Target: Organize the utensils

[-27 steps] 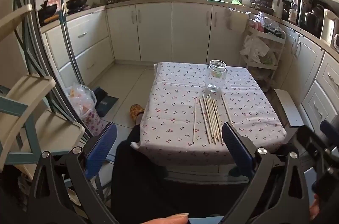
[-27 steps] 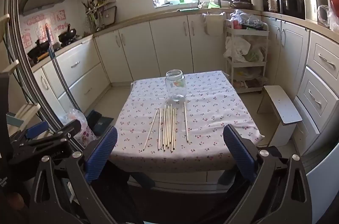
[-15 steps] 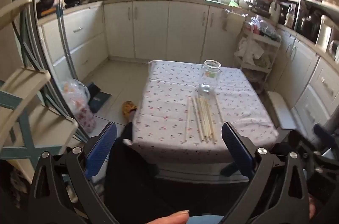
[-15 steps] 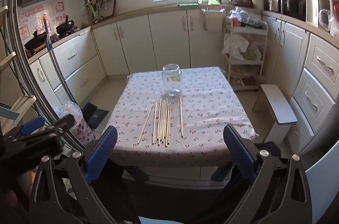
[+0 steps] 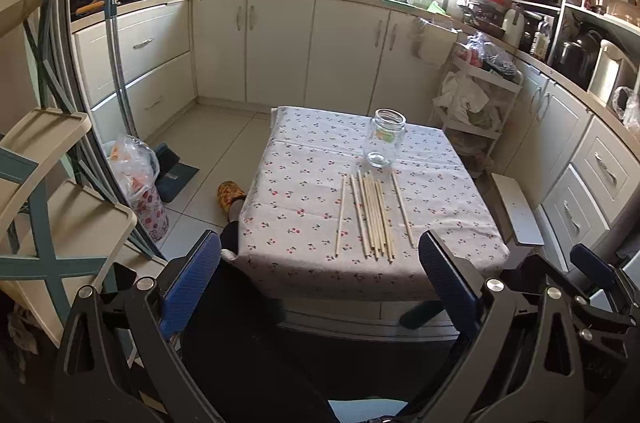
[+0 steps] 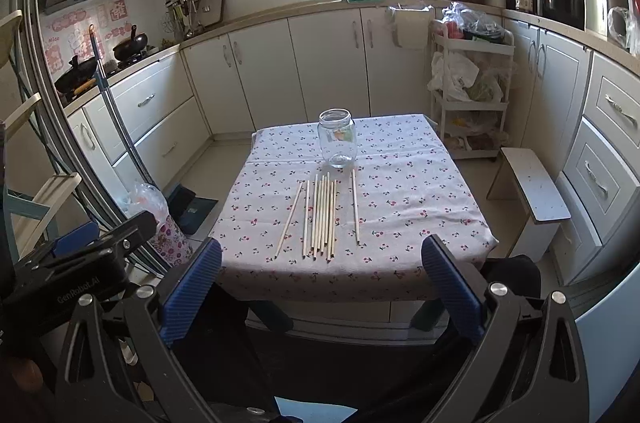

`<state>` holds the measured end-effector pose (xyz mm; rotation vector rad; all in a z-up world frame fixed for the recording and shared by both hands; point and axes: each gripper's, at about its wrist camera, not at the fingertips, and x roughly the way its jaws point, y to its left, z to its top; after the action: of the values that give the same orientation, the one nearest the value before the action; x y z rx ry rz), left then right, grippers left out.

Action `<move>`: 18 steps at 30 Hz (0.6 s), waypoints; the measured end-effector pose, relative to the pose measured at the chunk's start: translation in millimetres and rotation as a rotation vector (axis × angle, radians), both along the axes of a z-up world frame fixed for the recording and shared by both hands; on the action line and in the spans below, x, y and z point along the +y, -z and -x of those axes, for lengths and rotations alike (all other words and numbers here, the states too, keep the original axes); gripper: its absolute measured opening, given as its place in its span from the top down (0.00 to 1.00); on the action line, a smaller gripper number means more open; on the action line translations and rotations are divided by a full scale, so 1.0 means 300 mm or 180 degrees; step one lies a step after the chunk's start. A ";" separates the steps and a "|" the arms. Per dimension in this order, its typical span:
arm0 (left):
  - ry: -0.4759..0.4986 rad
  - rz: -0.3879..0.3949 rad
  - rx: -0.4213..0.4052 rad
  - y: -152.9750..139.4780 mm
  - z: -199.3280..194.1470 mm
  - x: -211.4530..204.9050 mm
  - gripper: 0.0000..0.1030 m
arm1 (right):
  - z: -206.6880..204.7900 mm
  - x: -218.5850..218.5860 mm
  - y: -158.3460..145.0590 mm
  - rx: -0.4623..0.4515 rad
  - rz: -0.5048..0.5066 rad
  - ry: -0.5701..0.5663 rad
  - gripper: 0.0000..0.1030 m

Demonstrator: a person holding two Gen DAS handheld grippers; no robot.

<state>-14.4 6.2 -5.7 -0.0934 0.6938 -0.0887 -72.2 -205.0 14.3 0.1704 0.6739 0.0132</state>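
Observation:
Several wooden chopsticks [image 5: 374, 217] [image 6: 322, 215] lie side by side on a small table covered with a cherry-print cloth [image 5: 304, 191] [image 6: 408, 191]. An empty clear glass jar [image 5: 385, 143] [image 6: 337, 138] stands upright just beyond them. My left gripper [image 5: 320, 275] is open, hanging in front of the table's near edge with nothing between its blue pads. My right gripper [image 6: 320, 275] is likewise open and short of the table. The left gripper's body [image 6: 80, 271] shows at the left of the right wrist view.
White kitchen cabinets [image 6: 320, 63] ring the room. A white stool [image 6: 532, 191] and a trolley rack [image 6: 468, 91] stand right of the table. A plastic bag [image 5: 134, 179], a scale and a slipper [image 5: 230, 193] lie on the floor to the left. A folding rack [image 5: 48, 183] is at far left.
Both views have shifted slightly; the table and chopsticks sit a little differently in frame. Both grippers stay wide open and nothing on the table has moved.

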 end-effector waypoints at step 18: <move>-0.0032 -0.0120 -0.0063 -0.013 0.031 -0.016 0.07 | 0.025 -0.003 -0.015 -0.0062 0.0017 -0.0002 0.07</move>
<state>-23.8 1.5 -1.7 -0.0596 0.6748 -0.0669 -79.6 -205.7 18.8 0.1649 0.6544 0.0137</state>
